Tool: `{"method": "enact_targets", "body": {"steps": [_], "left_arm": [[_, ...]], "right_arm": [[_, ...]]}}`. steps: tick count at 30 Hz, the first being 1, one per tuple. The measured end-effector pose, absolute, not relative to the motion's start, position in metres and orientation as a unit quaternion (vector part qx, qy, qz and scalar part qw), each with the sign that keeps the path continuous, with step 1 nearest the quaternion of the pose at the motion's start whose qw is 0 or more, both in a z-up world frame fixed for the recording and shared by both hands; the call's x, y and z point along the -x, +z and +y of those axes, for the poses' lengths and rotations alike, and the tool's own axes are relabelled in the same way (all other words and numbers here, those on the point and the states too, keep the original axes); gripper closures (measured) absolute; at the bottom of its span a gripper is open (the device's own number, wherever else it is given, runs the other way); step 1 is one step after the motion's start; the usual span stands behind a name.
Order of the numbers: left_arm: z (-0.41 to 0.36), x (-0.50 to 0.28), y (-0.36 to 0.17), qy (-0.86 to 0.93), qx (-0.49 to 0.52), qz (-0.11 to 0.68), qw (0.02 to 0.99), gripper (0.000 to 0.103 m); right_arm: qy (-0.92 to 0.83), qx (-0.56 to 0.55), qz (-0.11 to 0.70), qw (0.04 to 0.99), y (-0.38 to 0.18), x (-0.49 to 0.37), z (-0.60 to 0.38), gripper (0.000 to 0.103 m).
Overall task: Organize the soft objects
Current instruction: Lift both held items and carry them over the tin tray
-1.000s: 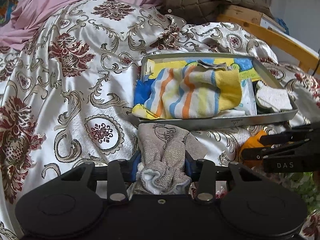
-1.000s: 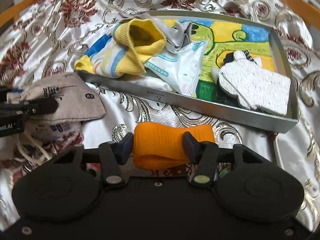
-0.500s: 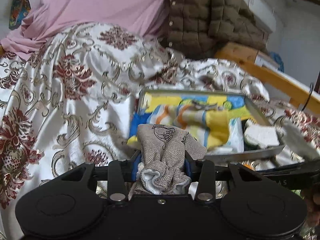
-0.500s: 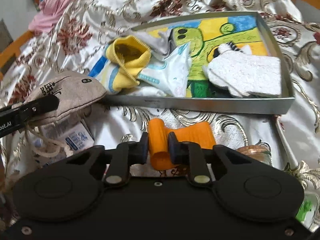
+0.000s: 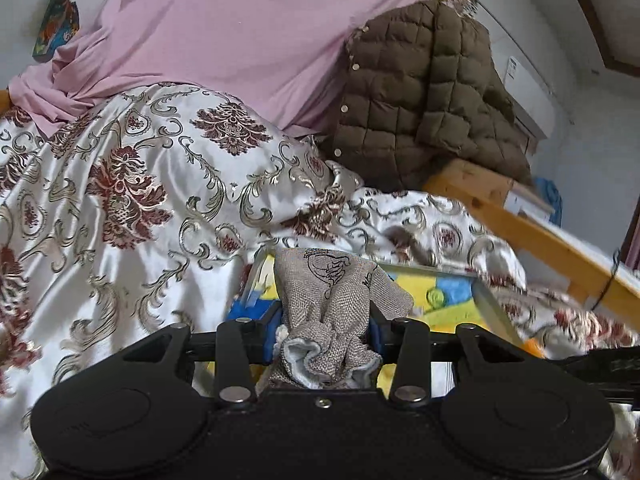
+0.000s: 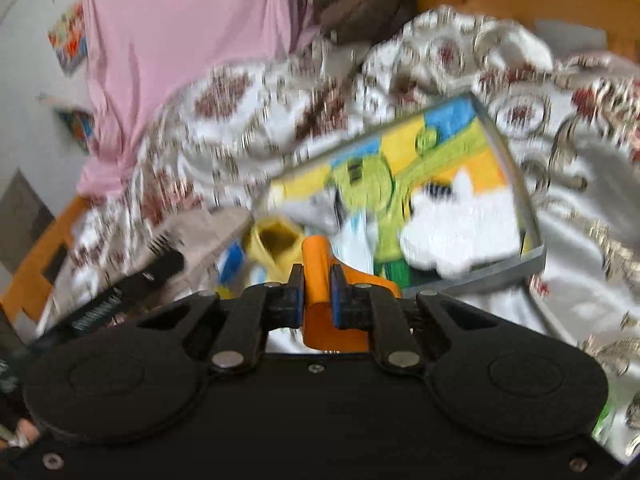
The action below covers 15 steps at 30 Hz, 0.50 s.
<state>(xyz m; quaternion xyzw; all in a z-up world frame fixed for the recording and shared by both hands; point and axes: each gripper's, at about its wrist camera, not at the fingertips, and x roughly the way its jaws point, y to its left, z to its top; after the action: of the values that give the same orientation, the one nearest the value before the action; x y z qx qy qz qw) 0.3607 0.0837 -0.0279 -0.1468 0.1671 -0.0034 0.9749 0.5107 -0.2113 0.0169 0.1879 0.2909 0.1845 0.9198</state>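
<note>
Carrying step: left gripper clamps grey pouch, right gripper closing on orange cloth; next, release both over tray.

pouch: grey weave, black drawing | band: orange | bedspread: white, maroon-gold floral

The metal tray lies on the bed, its floor printed in blue, yellow and green. The grey burlap pouch, printed with a dark line drawing, is bunched at its pale-lined mouth and stands upright above the tray's near left corner. The orange soft piece is pinched into a narrow fold just in front of the tray's near edge. Inside the tray a white fluffy piece rests toward the right wall, and a yellow-cuffed sock at the near left.
</note>
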Motion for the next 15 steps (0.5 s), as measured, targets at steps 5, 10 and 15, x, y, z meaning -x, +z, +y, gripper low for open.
{"method": "enact_targets", "body": {"steps": [5,10,15], "left_arm": [[0.088,-0.392,-0.022,-0.003,0.192,0.160,0.968,0.060],[0.089,-0.419,-0.024,-0.007,0.202,0.164,0.966,0.060],[0.102,-0.438,-0.041,-0.011,0.242,0.213,0.946,0.060]], "right_arm": [[0.169,-0.187,0.228,0.941,0.054,-0.514,-0.225,0.097],[0.157,-0.161,0.207,0.952,0.074,-0.538,-0.213,0.097],[0.148,-0.149,0.228,0.951,0.064,-0.576,-0.186,0.097]]}}
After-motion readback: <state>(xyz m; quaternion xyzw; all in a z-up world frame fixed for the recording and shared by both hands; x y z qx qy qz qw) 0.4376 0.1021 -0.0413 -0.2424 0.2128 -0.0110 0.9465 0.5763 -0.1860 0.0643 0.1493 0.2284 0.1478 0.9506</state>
